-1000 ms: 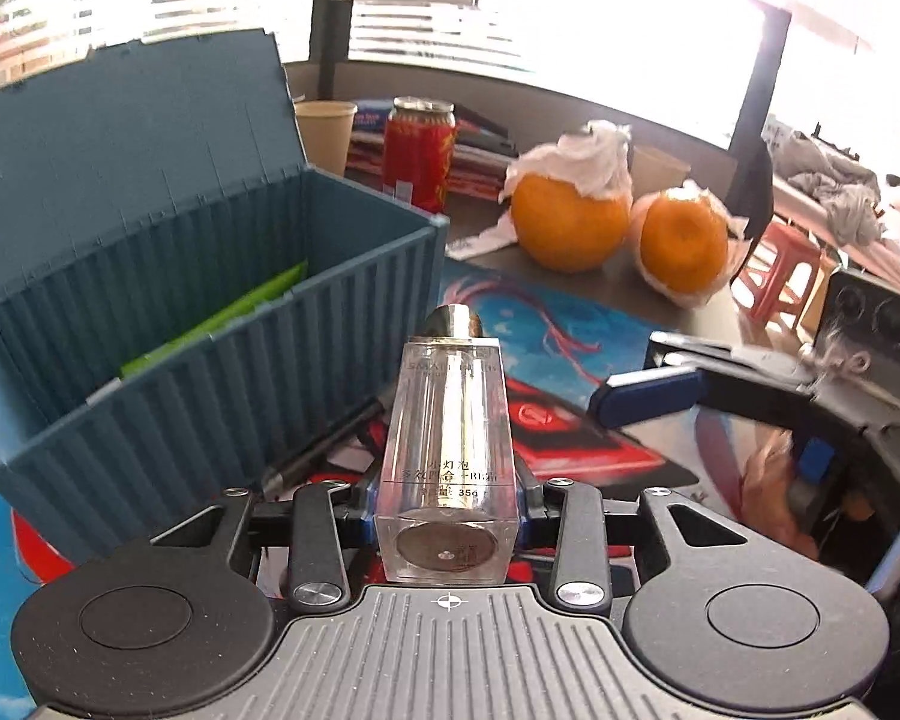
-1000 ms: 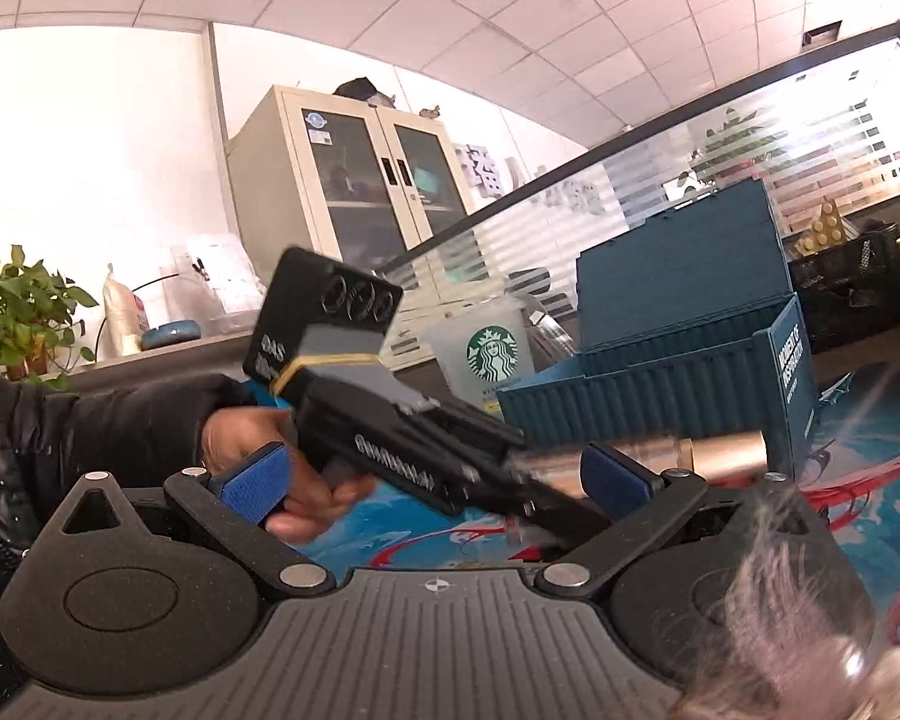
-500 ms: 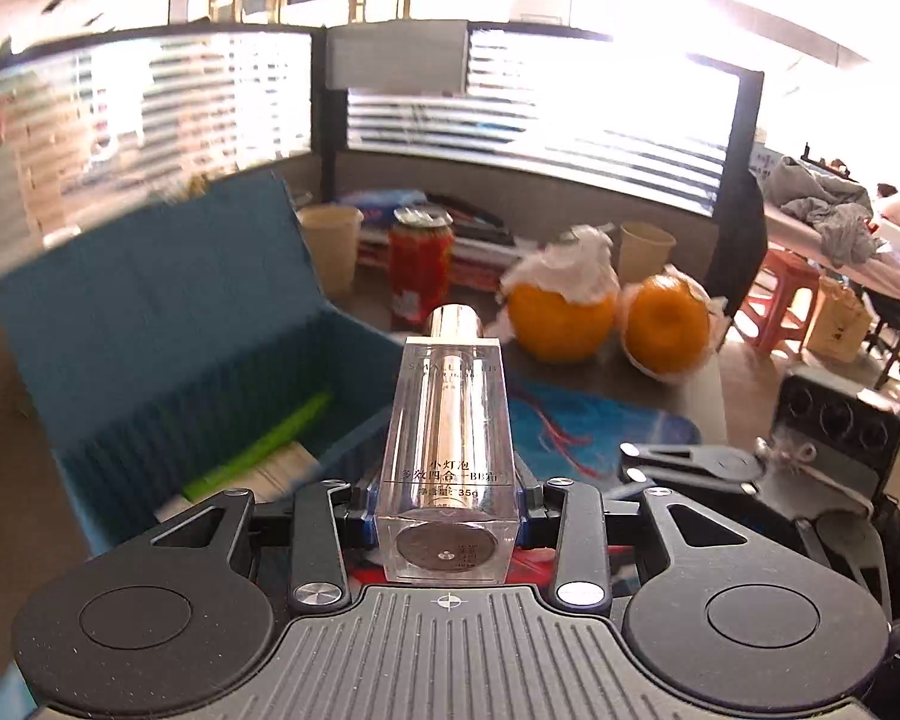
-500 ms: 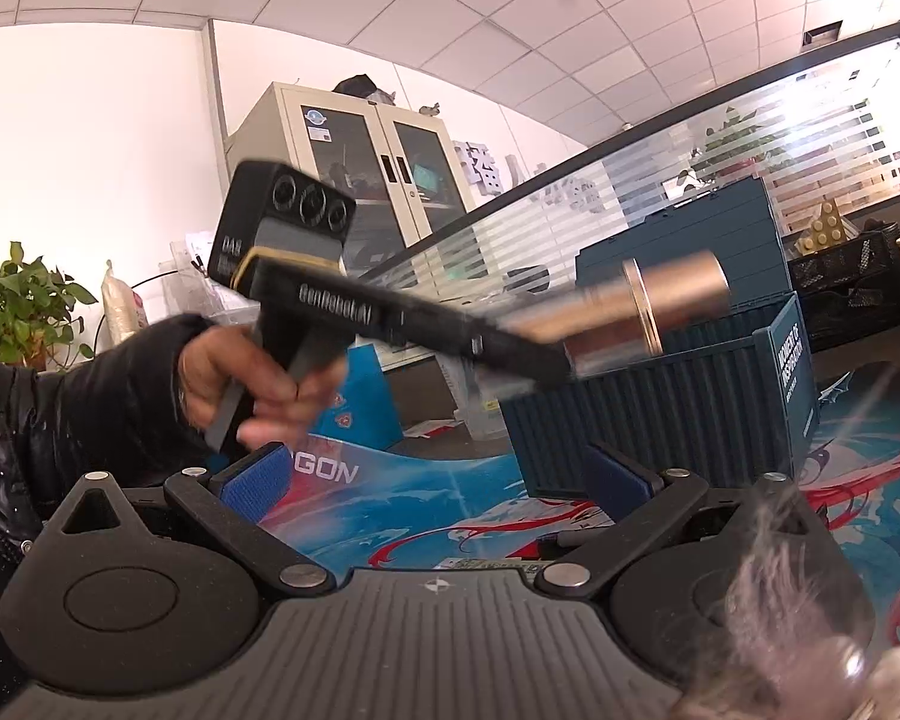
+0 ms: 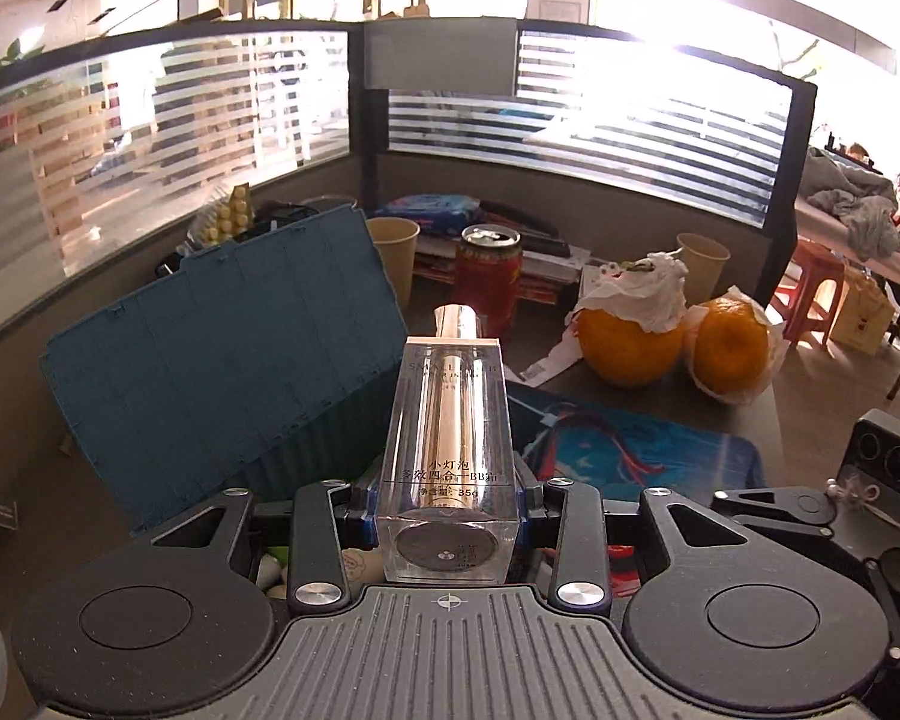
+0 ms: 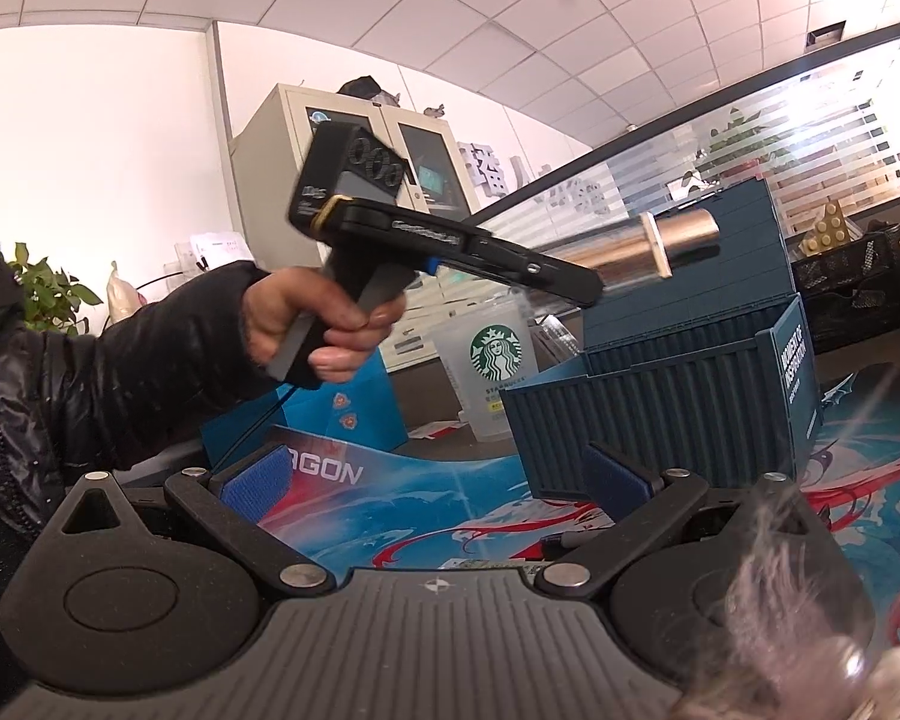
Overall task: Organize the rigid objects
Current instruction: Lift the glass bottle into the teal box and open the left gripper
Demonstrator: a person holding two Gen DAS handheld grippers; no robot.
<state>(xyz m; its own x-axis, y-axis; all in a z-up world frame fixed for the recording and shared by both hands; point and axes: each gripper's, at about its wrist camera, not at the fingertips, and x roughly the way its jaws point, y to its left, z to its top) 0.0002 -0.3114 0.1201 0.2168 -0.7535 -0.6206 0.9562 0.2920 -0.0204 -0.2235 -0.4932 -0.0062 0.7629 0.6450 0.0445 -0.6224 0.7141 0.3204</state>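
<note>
A clear square cosmetic bottle (image 5: 450,450) with a gold inner tube and cap is clamped between the blue pads of my left gripper (image 5: 447,516), base toward the camera. The right wrist view shows a hand holding that left gripper (image 6: 570,285) high in the air, the bottle (image 6: 660,246) sticking out above the open dark-blue container box (image 6: 678,420). In the left wrist view the box (image 5: 222,360) lies below and to the left, its lid tilted back. My right gripper (image 6: 435,477) stands open and low over the mat, nothing between its pads.
Two oranges (image 5: 630,342) in paper, a red can (image 5: 489,276) and paper cups (image 5: 393,258) stand behind the box. A Starbucks cup (image 6: 498,372) sits beside the box. A colourful mat (image 5: 630,450) covers the desk. A fluffy trinket (image 6: 798,618) hangs by the right gripper.
My left gripper has risen with the bottle, from low beside the box to well above it. The right gripper has stayed still and open.
</note>
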